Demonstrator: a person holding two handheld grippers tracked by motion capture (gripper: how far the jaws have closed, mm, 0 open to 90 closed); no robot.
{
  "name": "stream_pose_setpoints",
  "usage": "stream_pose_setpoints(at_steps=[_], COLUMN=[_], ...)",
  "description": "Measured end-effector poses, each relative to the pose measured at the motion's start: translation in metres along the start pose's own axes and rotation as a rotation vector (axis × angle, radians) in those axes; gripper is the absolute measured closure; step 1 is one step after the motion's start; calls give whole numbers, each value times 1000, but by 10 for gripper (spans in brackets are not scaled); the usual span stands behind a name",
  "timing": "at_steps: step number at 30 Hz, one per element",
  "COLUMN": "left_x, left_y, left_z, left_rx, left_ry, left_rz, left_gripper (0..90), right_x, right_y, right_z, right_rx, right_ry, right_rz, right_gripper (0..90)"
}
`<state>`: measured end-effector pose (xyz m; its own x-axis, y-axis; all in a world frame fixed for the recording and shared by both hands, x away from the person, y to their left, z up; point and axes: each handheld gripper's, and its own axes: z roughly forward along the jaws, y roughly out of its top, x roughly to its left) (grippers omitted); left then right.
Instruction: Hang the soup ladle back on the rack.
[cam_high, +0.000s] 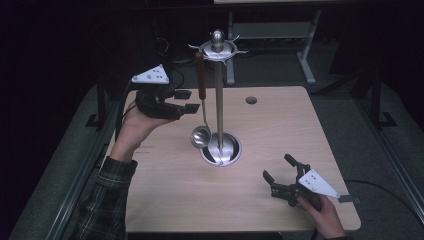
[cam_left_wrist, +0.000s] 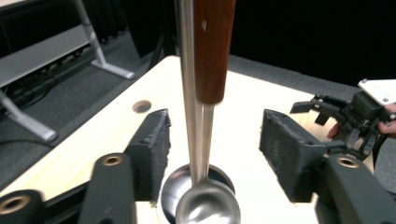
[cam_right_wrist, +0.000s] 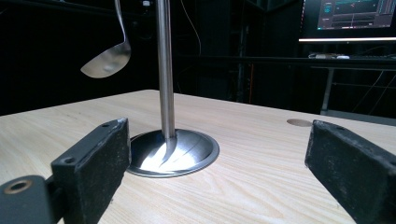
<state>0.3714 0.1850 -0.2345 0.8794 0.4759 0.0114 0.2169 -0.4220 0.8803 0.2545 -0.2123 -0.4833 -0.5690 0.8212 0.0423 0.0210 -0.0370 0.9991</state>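
A steel ladle with a brown wooden handle hangs from a hook at the top of a steel utensil stand on the wooden table. My left gripper is held level at the ladle's stem, just below the handle. In the left gripper view the wooden handle and stem hang between the two pads, with a gap on each side, so the gripper is open. My right gripper rests open near the table's front right, with nothing between its jaws, and faces the stand's round base.
A round cable hole sits in the table's far side. Behind the table stand the metal legs of another desk. A lit monitor shows far off in the right gripper view. The stand's other hooks are bare.
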Motion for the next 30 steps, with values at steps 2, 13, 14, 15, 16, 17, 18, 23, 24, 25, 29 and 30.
stream_pose_setpoints(at_steps=[2,13,14,15,16,17,18,23,24,25,29,30], left_x=[-1,-2,-2,-3,-3,-4,-5,-9,-10,-11,-14,-14], left_y=[-5,-44,-50,-54,-59,-64,-71,-98,-103,-108,-129,-133], left_z=[-3,-11,-11,-11,-11,-11,-11,-12,-12,-13,-16,-16], left_rx=[13,59,67,72,81,86,95,111,113,118,147,150], left_ry=[11,84,90,96,100,104,111,125,128,130,149,149], left_rz=[-10,-48,-54,-55,-55,-61,-62,-79,-81,-83,-86,-89], left_gripper=[368,240,231,219,211,206,198,174,171,169,161,158], right_x=[0,0,0,0,0,0,0,0,0,0,1,0], right_y=[0,0,0,0,0,0,0,0,0,0,0,0], right_z=[0,0,0,0,0,1,1,1,1,1,1,1], right_rx=[-1,-1,-1,-1,-1,-1,-1,0,0,-1,0,-1], right_ry=[0,-1,-2,-2,-2,-2,-2,-5,-5,-5,-5,-6], right_rz=[0,-3,-2,-1,-1,-2,-2,-3,-3,-3,-2,-5], right_gripper=[63,63,63,63,63,63,63,63,63,63,63,63])
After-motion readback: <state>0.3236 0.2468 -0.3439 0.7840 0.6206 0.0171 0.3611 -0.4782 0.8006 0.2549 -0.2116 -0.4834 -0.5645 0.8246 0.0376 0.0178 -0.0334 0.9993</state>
